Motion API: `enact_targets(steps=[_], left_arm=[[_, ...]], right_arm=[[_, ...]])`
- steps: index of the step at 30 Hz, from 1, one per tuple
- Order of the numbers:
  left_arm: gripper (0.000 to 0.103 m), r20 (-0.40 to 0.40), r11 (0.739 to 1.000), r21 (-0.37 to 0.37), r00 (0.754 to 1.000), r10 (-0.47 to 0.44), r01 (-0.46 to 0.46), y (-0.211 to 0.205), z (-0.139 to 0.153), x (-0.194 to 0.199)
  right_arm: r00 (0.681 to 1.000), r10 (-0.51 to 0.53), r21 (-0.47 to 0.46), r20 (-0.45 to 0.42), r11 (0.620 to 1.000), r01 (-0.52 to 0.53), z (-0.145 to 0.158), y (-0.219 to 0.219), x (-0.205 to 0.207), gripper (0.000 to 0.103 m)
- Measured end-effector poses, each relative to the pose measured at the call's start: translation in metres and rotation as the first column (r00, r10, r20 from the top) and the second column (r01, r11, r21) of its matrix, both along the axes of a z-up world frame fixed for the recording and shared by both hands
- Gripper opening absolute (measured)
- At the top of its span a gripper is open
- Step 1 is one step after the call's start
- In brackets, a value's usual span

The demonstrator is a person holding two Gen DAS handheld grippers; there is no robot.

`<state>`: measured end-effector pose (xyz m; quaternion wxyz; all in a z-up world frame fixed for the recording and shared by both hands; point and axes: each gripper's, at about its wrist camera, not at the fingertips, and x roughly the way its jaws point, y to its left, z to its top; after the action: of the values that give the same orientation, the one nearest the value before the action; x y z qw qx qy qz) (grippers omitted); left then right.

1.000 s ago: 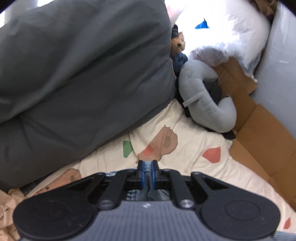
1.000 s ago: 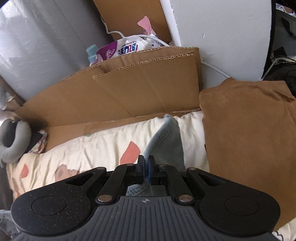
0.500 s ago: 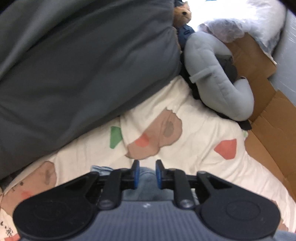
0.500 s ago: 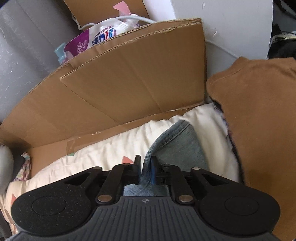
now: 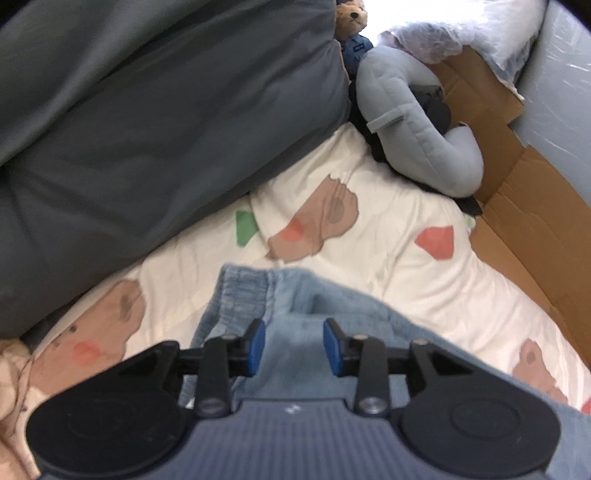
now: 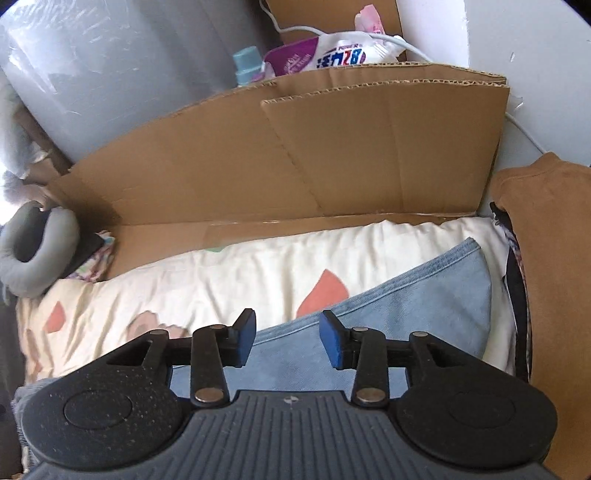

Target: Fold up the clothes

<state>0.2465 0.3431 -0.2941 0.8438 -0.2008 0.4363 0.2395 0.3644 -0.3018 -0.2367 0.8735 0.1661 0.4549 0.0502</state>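
Both claws let go since a sec ago: then pinched shut on denim, now jaws have just been opening, blue pads parted w/ fabric lying under and between but not pressed. Left claw (image 5: 294,345) about a third open, hovering over waistband end of light-blue jeans (image 5: 314,306); elastic gathered band visible just ahead of left pad. Right claw (image 6: 287,338) a bit wider, nearly half open, over hem end of same jeans (image 6: 424,295), stitched hem edge running diagonally up to right, corner near brown garment (image 6: 546,258) at right edge.

Jeans lying flat on cream duvet (image 5: 388,206) w/ bear & coloured-shape print, on bed. Dark grey quilt (image 5: 147,110) bunched at left of left view, touching duvet edge. Grey neck pillow (image 5: 417,122) beyond, beside a small teddy (image 5: 351,18) in blue outfit. Flattened cardboard (image 6: 295,158) standing along far side of bed, against plastic-wrapped grey surface. Behind cardboard: purple-white refill pouch (image 6: 332,55), pale-blue bottle cap (image 6: 247,68), white cable.
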Motion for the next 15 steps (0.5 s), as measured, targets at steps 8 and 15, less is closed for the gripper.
enact_targets(steps=[8, 15], left_arm=[[0.045, -0.016, 1.000, -0.001, 1.000, -0.003, 0.003, -0.004, 0.032, -0.068], [0.046, -0.022, 1.000, -0.001, 1.000, 0.002, -0.002, -0.012, 0.061, -0.123]], right_arm=[[0.999, 0.024, 0.033, 0.029, 0.999, -0.025, 0.034, 0.005, -0.025, 0.048], [0.994, 0.100, 0.026, 0.051, 0.995, -0.101, 0.068, 0.010, -0.051, 0.050]])
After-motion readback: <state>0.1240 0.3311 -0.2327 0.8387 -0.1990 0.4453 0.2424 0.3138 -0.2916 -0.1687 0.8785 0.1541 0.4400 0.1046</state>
